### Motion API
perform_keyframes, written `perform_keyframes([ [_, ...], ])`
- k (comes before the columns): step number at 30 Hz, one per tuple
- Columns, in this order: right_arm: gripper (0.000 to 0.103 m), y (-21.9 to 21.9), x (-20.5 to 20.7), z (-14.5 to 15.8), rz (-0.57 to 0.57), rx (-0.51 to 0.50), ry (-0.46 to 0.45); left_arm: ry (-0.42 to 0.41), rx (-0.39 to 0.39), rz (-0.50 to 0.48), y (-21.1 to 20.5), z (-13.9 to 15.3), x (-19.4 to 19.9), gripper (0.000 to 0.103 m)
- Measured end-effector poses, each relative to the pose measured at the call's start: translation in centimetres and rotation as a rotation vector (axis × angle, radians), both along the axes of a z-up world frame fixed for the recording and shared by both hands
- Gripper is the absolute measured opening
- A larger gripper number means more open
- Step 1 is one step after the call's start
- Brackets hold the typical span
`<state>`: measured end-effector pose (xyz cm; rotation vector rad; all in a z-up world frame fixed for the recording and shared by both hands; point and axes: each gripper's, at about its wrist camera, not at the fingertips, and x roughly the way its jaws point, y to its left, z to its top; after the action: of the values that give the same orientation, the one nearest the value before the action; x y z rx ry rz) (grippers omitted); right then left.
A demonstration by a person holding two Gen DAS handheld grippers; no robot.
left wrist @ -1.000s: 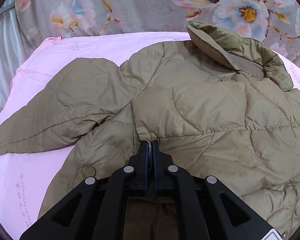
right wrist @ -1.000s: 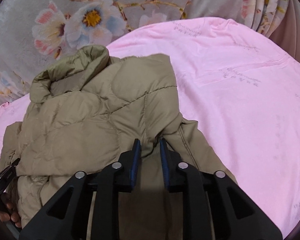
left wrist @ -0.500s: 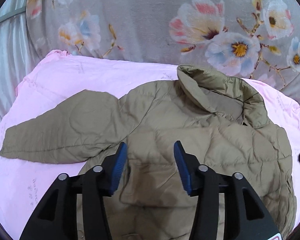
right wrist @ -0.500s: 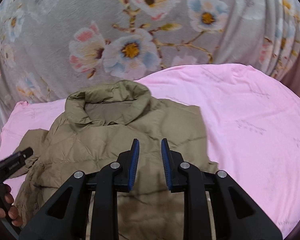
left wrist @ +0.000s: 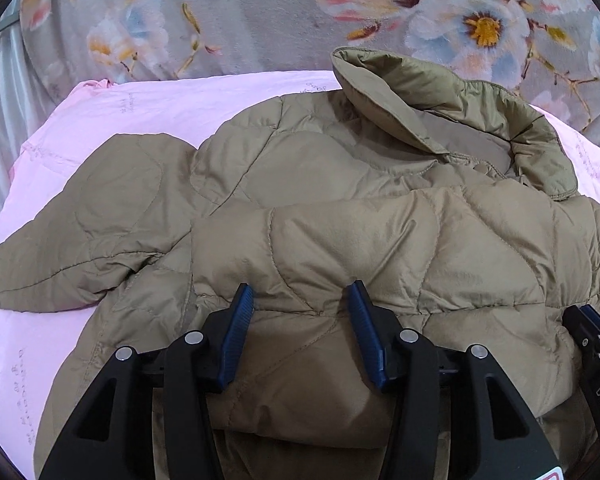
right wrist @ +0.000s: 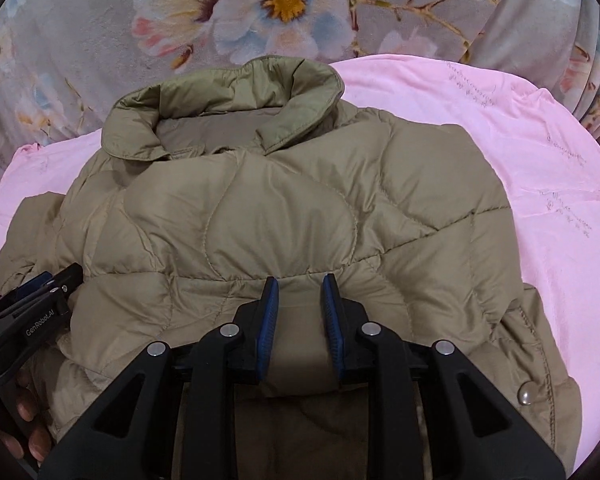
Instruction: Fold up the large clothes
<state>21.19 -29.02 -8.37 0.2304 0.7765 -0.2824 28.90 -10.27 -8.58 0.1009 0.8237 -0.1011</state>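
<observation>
The blue-padded fingers [left wrist: 242, 332] of the left gripper [left wrist: 302, 332] stand apart, over the lower folded part of the quilted jacket [left wrist: 340, 248]. The jaws have just been opening, and the padded cloth lies under the gap between them; the pads do not press on it. The fingers [right wrist: 269, 324] of the right gripper [right wrist: 300, 320] stand with a narrower gap, and a fold of jacket cloth shows in this gap. I cannot tell if the pads press on the cloth or only stand close at both sides of it.

The jacket is olive-brown and lies on a pink sheet [right wrist: 540, 200]. Its lower part is folded up over the chest, and the collar [left wrist: 460, 112] stands open at the far end, near a grey blanket with flowers [left wrist: 260, 12]. In the left wrist view one sleeve [left wrist: 80, 240] lies spread flat to the left on the sheet. In the right wrist view a metal snap button [right wrist: 525, 395] shows at the right edge of the jacket, and the left gripper with the fingers of a hand [right wrist: 24, 424] holding it is at the lower left
</observation>
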Motion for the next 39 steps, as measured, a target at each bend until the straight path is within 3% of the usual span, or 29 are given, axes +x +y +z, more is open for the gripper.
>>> perform_keyframes([
  [14,0.022,-0.1,0.5,-0.6,-0.001,-0.006,0.016,-0.004,0.019,-0.001,-0.2,-0.6,-0.1,0.050],
  [19,0.022,-0.1,0.4,-0.4,-0.006,-0.009,0.009,0.003,-0.083,-0.004,1.4,0.0,-0.3,0.053],
  [21,0.023,0.9,-0.5,0.6,-0.006,-0.036,-0.004,0.021,-0.113,0.019,3.4,1.1,-1.0,0.054],
  [23,0.025,2.2,-1.3,1.7,0.024,-0.021,-0.042,0.009,-0.126,0.060,5.7,2.3,-1.9,0.062],
  [27,0.025,6.1,-1.0,3.0,0.097,0.023,-0.072,0.004,-0.171,0.128,10.2,3.7,-2.6,0.063],
  [29,0.027,8.1,-0.1,2.2,0.146,0.024,-0.045,0.010,-0.179,0.149,11.8,4.1,-2.8,0.063],
  [33,0.028,10.3,0.7,-0.1,0.180,-0.081,0.020,0.003,-0.170,0.181,15.2,5.0,-3.6,0.064],
  [36,0.028,9.8,0.5,-0.7,0.180,-0.047,0.018,0.026,-0.203,0.231,19.2,4.8,-3.7,0.068],
  [39,0.028,9.8,0.6,-1.2,0.181,-0.050,0.023,0.064,-0.253,0.339,25.0,3.9,-3.1,0.068],
])
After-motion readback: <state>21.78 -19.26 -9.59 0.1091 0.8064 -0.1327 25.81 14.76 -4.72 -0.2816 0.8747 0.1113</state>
